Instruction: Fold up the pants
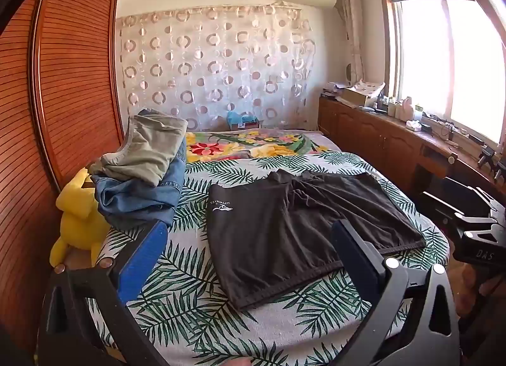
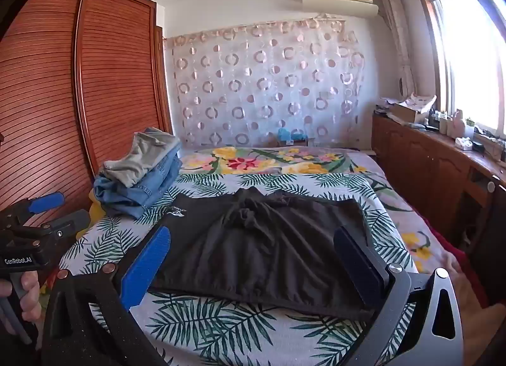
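A pair of black shorts [image 1: 284,217] lies spread flat on the leaf-print bed sheet [image 1: 189,309], with a small white logo on its left leg. In the right wrist view the same shorts [image 2: 268,258] stretch across the bed's middle. My left gripper [image 1: 249,233] hangs open above the near left part of the shorts, with nothing between its blue pads. My right gripper [image 2: 253,236] is open too, just short of the near hem and touching nothing. Each gripper shows at the edge of the other's view, held by a hand.
A pile of folded clothes, grey-green pants [image 1: 148,151] on blue jeans [image 1: 139,198], sits at the bed's left. Beside it lies a yellow plush toy [image 1: 79,214]. A slatted wooden wardrobe [image 1: 63,81] stands at the left and a cluttered wooden cabinet [image 1: 379,141] under the window at the right.
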